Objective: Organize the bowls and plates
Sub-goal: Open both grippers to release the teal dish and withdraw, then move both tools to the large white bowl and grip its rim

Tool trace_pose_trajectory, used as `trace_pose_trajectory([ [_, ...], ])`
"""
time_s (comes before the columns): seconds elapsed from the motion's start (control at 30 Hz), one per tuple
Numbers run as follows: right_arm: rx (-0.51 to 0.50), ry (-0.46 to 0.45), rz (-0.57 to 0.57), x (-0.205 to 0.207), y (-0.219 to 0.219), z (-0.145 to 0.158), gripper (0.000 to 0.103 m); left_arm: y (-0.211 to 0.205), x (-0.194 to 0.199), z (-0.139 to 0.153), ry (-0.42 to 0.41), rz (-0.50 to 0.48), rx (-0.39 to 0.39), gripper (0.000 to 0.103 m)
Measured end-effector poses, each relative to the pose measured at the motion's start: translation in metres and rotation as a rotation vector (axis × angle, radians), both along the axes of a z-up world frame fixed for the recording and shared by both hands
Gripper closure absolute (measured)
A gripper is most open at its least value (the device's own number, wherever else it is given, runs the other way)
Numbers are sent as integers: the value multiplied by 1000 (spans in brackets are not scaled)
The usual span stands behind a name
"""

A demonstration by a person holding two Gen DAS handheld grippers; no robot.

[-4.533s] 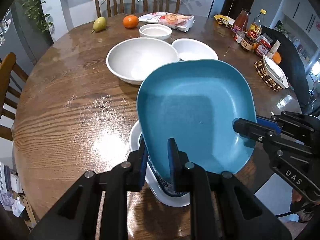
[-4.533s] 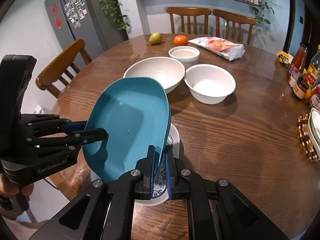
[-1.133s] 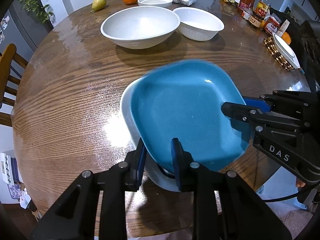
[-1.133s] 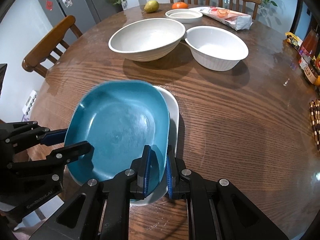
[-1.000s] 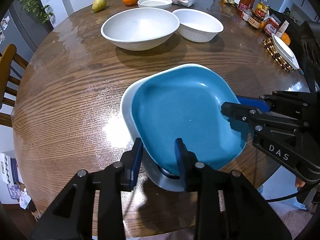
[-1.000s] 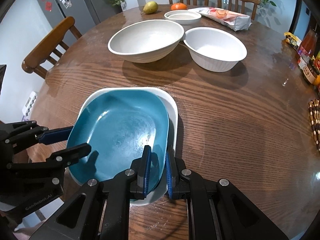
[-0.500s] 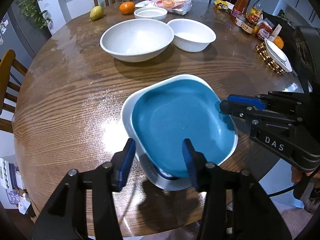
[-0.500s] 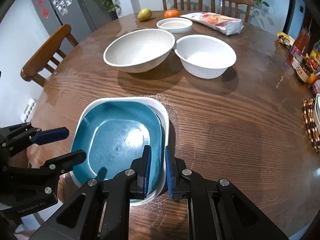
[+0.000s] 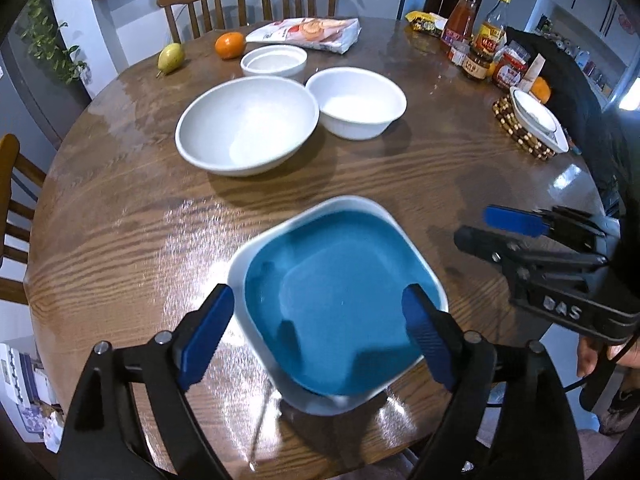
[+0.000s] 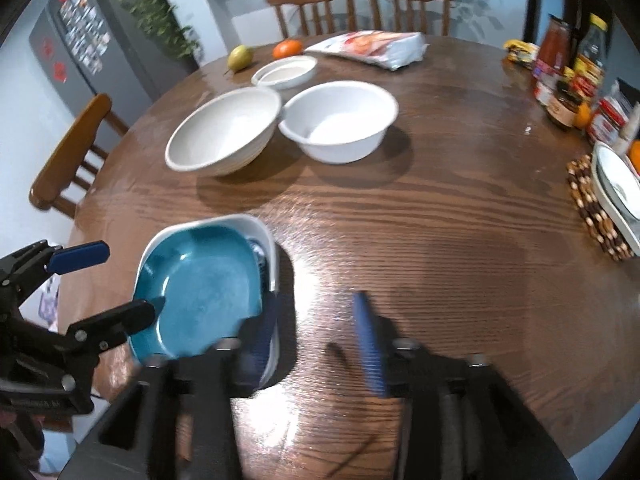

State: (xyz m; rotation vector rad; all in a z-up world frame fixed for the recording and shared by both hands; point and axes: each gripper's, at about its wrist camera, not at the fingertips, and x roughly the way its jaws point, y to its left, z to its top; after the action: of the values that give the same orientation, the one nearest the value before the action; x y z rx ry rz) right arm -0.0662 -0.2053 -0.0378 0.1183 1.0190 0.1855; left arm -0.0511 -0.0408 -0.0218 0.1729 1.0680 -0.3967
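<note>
A blue square plate (image 9: 340,304) lies nested in a white square plate (image 9: 352,204) near the table's front edge; both also show in the right wrist view, the blue plate (image 10: 200,288) inside the white plate (image 10: 256,224). My left gripper (image 9: 316,320) is open, its fingers spread to either side of the stack, holding nothing. My right gripper (image 10: 316,320) is open and empty, just right of the stack. A large white bowl (image 9: 248,124), a smaller white bowl (image 9: 356,100) and a small white dish (image 9: 274,60) stand farther back.
A pear (image 9: 170,56), an orange (image 9: 229,44) and a food packet (image 9: 308,32) lie at the far side. Bottles and jars (image 9: 484,52) stand at the far right. A white dish on a beaded trivet (image 9: 532,128) sits at the right edge. Chairs ring the table.
Both grippers have let go of the blue plate, which now rests in the white plate. Both have opened wide and pulled back; the right one has shifted to the right.
</note>
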Motion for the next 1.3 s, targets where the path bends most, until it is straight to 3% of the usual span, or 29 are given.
trace_pose_trajectory([
  [0.2, 29, -42, -85, -9, -27, 13, 46, -4, 15, 17, -41, -11, -27, 3],
  [0.43, 29, -46, -154, -16, -42, 15, 45, -3, 22, 26, -79, -27, -57, 2],
  [0.83, 39, -31, -109, -3, -21, 9, 45, 16, 23, 17, -70, 12, -26, 1],
  [1.3, 80, -3, -38, 24, 3, 7, 45, 77, 35, 6, -64, 212, -43, 1],
])
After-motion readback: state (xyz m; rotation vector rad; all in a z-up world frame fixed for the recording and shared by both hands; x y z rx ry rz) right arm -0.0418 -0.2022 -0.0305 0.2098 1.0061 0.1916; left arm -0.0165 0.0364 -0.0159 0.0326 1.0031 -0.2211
